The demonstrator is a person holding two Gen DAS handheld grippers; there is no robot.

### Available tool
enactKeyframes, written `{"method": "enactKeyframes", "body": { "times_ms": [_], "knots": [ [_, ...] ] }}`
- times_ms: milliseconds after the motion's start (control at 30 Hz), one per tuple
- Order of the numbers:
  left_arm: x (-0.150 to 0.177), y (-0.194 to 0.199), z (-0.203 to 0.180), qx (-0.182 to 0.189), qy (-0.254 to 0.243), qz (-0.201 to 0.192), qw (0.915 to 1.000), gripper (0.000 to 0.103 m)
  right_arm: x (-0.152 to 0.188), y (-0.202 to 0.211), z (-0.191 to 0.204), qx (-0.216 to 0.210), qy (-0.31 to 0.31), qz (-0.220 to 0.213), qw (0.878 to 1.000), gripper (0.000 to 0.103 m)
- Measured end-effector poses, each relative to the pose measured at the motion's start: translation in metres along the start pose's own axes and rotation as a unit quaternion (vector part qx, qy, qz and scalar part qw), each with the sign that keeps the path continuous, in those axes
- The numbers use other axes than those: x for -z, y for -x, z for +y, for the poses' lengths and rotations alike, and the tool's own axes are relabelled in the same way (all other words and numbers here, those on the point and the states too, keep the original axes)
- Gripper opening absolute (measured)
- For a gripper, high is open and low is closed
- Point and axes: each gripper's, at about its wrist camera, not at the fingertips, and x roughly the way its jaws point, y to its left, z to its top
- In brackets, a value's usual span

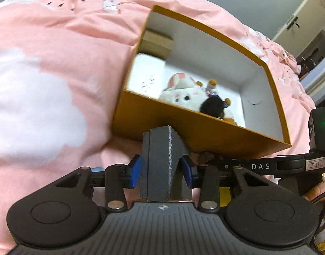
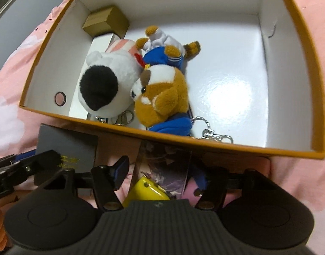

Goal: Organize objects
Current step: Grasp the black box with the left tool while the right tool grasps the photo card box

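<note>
An orange box with a white inside [image 1: 183,125] [image 2: 290,42] lies on a pink bedspread. In it are a white plush with a black patch [image 2: 107,80], a brown plush in blue clothes [image 2: 162,93], a gold carton [image 2: 107,21] and a white carton [image 1: 146,74]. My left gripper [image 1: 162,170] is shut on a dark grey box [image 1: 162,161], just in front of the orange box's near wall. My right gripper [image 2: 162,167] is shut on a purple patterned card pack [image 2: 164,165] below the box's near wall. A yellow object [image 2: 147,191] sits under it.
A black box with gold print [image 2: 66,148] lies on the bedspread left of my right gripper. The pink bedspread [image 1: 45,74] has white cloud patches. A doorway and a cabinet [image 1: 311,42] stand at the far right.
</note>
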Motion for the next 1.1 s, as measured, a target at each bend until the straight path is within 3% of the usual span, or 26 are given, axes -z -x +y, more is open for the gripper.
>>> {"method": "enactKeyframes", "body": {
  "times_ms": [267, 433, 567, 700, 800, 867, 1100],
  "knots": [
    [0.006, -0.003, 0.009, -0.002, 0.015, 0.015, 0.9998, 0.046, 0.002, 0.0, 0.015, -0.074, -0.011, 0.024, 0.997, 0.06],
    [0.011, -0.003, 0.009, -0.004, 0.011, 0.021, 0.9997, 0.046, 0.005, -0.012, 0.01, -0.049, 0.003, 0.06, 0.997, 0.051],
    [0.014, -0.004, 0.009, -0.003, 0.01, 0.023, 0.9997, 0.046, 0.006, -0.015, 0.017, -0.039, 0.05, 0.085, 0.994, 0.059],
    [0.015, -0.005, 0.009, -0.004, 0.01, 0.025, 0.9996, 0.046, 0.007, -0.023, 0.018, -0.046, 0.06, 0.093, 0.993, 0.06],
    [0.015, -0.006, 0.008, -0.006, 0.01, 0.024, 0.9996, 0.046, 0.009, -0.019, 0.021, -0.045, 0.067, 0.085, 0.993, 0.051],
    [0.016, -0.006, 0.008, -0.006, 0.01, 0.024, 0.9996, 0.046, 0.011, -0.012, 0.024, -0.043, 0.073, 0.078, 0.993, 0.04],
    [0.016, -0.006, 0.008, -0.007, 0.01, 0.023, 0.9996, 0.046, 0.025, 0.016, 0.045, -0.063, 0.109, 0.065, 0.99, 0.027]
  ]
}}
